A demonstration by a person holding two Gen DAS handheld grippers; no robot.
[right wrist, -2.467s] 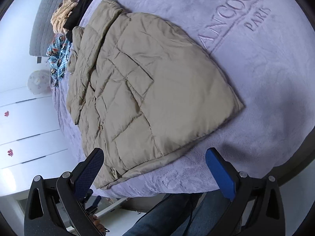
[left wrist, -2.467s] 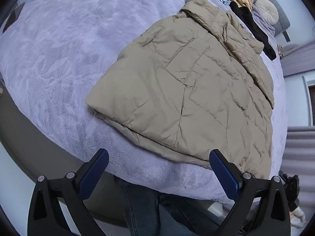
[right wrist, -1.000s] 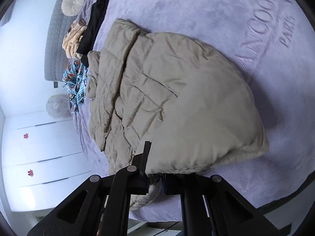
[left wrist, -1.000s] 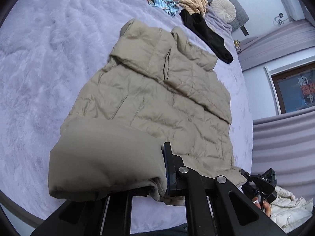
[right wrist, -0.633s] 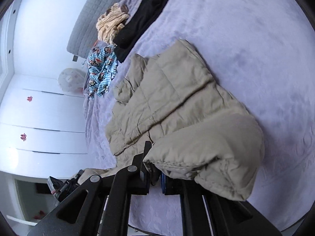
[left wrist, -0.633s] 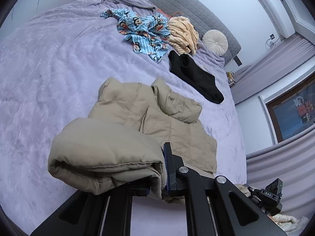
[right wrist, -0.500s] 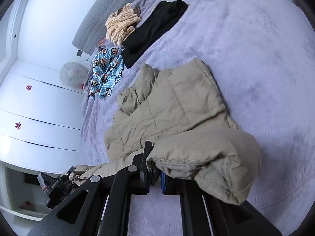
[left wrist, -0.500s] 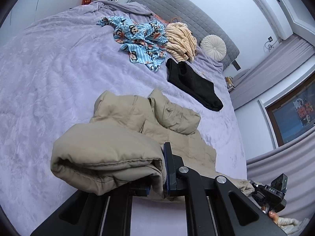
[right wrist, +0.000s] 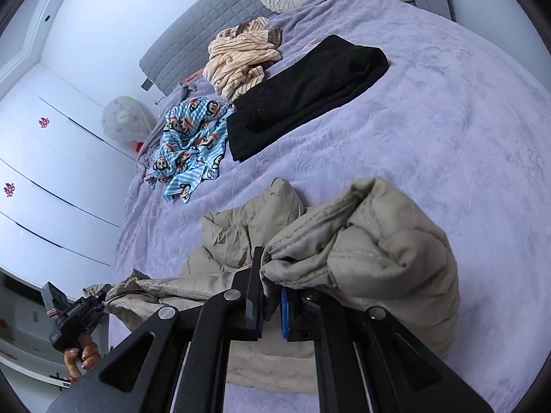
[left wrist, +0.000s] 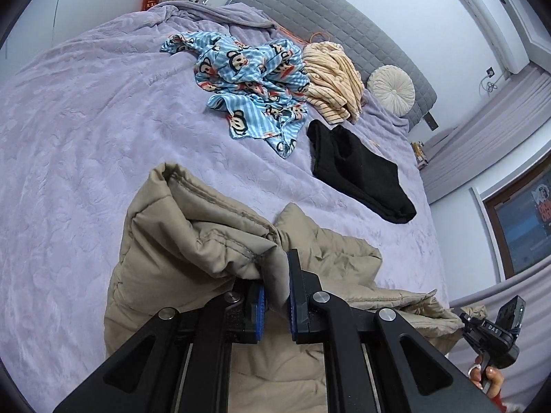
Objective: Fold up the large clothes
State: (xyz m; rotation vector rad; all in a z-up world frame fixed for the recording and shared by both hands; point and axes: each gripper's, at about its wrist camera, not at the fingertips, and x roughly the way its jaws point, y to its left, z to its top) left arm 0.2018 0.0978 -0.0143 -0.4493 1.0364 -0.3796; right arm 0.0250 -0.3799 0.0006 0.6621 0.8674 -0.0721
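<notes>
Left hand-held gripper [left wrist: 275, 301] pinching a stitched hem fold of the beige padded jacket [left wrist: 193, 237], blue pads pressed onto the fabric. Right hand-held gripper [right wrist: 272, 313] likewise clamped on a bunched edge of the same jacket [right wrist: 389, 254]. The jacket lies on the near part of the lavender bed [left wrist: 69, 144], its gripped edge lifted and doubled over the quilted body beneath; one loose part trails toward the bed's edge on the side of the other gripper in each view.

Objects beyond the jacket, toward the headboard:
- black garment [left wrist: 358, 168], lying flat, nearest to the jacket but apart from it;
- blue striped cloth with a cartoon monkey print [left wrist: 251, 82], crumpled, just beside the black garment;
- cream striped garment [left wrist: 334, 79], heaped, touching the blue cloth and close to the black one;
- round pleated cushion [left wrist: 391, 89], leaning at the grey quilted headboard [left wrist: 327, 17].

In the left wrist view the right-hand device, held in the person's hand [left wrist: 489, 377], shows at the lower right beside a grey curtain; a wall air conditioner [left wrist: 492, 17] and a framed picture [left wrist: 527, 213] are on the far walls. In the right wrist view the left-hand device and its holding hand [right wrist: 81, 354] show at the lower left, before white wardrobe doors [right wrist: 44, 172]. The bed surface between the jacket and the other garments carries only the embossed plush cover.
</notes>
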